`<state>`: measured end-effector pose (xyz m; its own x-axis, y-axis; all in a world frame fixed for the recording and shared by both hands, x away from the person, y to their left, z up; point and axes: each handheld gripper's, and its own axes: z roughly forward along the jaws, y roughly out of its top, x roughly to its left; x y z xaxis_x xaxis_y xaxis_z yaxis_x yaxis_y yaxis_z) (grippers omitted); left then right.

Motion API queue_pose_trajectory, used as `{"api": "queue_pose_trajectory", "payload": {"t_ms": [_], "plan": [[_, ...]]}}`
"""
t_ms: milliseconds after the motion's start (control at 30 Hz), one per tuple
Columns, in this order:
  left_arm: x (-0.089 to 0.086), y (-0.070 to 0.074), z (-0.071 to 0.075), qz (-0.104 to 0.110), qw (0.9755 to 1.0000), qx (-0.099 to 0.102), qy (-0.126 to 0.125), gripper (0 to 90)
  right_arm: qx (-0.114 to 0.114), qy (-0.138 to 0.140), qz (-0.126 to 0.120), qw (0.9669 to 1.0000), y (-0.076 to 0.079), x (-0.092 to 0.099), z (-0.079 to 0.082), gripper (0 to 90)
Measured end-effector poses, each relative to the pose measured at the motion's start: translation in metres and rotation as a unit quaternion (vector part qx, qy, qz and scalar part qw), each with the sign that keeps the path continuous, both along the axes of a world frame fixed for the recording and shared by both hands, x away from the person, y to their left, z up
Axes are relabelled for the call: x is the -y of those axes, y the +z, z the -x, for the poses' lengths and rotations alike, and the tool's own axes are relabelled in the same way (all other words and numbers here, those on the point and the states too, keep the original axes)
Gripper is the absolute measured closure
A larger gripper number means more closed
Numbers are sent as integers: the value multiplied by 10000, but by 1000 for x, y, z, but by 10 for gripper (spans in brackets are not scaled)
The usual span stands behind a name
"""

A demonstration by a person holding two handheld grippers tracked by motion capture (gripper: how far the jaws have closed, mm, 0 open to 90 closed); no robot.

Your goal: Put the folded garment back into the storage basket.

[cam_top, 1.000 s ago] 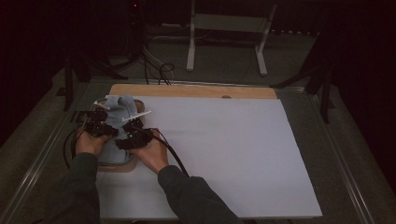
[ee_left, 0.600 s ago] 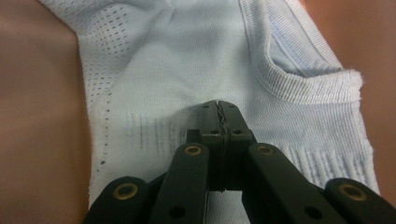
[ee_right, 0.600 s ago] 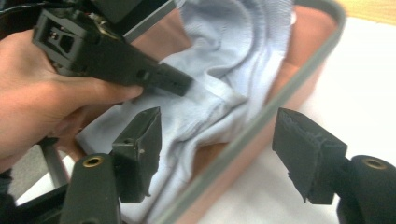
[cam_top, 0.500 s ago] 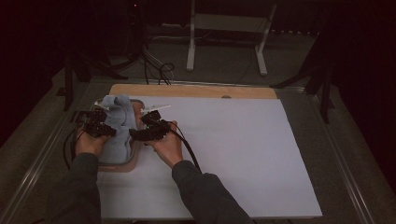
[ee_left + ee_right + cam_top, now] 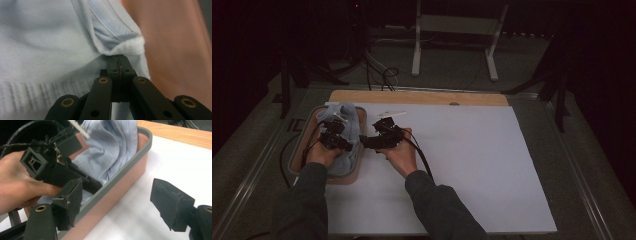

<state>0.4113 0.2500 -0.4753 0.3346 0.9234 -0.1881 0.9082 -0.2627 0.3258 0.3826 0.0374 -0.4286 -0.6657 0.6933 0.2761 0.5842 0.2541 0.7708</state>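
Left hand-held gripper pinches the blue cloth to steady it in the tray; right hand-held gripper, jaws just opened wide and empty, sits beside it.

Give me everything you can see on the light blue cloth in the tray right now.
The light blue cloth is a soft knitted fabric with a ribbed band and stitched seams, bunched and folded, not spread flat. It lies inside the tray, a shallow one with a grey rim and a pinkish-brown wall, at the left of the white sheet. The left gripper is shut on a fold of its edge, where a fleecy white underside shows. The right gripper stands open beside the tray, its jaws having just been opening, with nothing between them.
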Motion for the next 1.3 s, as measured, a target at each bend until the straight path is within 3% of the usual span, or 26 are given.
{"api": "queue_pose_trajectory", "payload": {"t_ms": [200, 233, 267, 400, 567, 700, 767, 1033, 1133, 1300], "plan": [[-9, 17, 8, 164, 9984, 519, 173, 785, 68, -7, 17, 10000, -2, 12, -2, 212], [-8, 19, 10, 361, 9962, 712, 361, 770, 86, -11, 10, 10000, -2, 13, -2, 206], [-10, 23, 12, 455, 9949, 809, 396, 757, 97, -23, -9, 10000, -1, 14, -2, 200], [-12, 36, 22, 605, 9913, 1129, 310, 683, 144, 10, -47, 9999, 2, 19, 0, 175], [-11, 52, 36, 757, 9844, 1571, 246, 557, 240, 50, -55, 9997, 6, 27, 2, 152], [-10, 59, 46, 939, 9786, 1823, 182, 427, 341, 44, -62, 9994, 10, 36, 3, 145], [-9, 61, 51, 830, 9772, 1945, 189, 328, 351, 38, -68, 9994, 11, 40, 4, 143], [-11, 64, 68, 941, 9682, 2294, 320, 108, 415, 137, -27, 9990, 14, 53, 8, 135], [-12, 64, 74, 1028, 9656, 2376, 232, 17, 464, 188, 75, 9987, 13, 58, 10, 134], [-12, 62, 83, 1109, 9611, 2509, 309, 7, 504, 198, 198, 9983, 10, 69, 13, 138]]}}
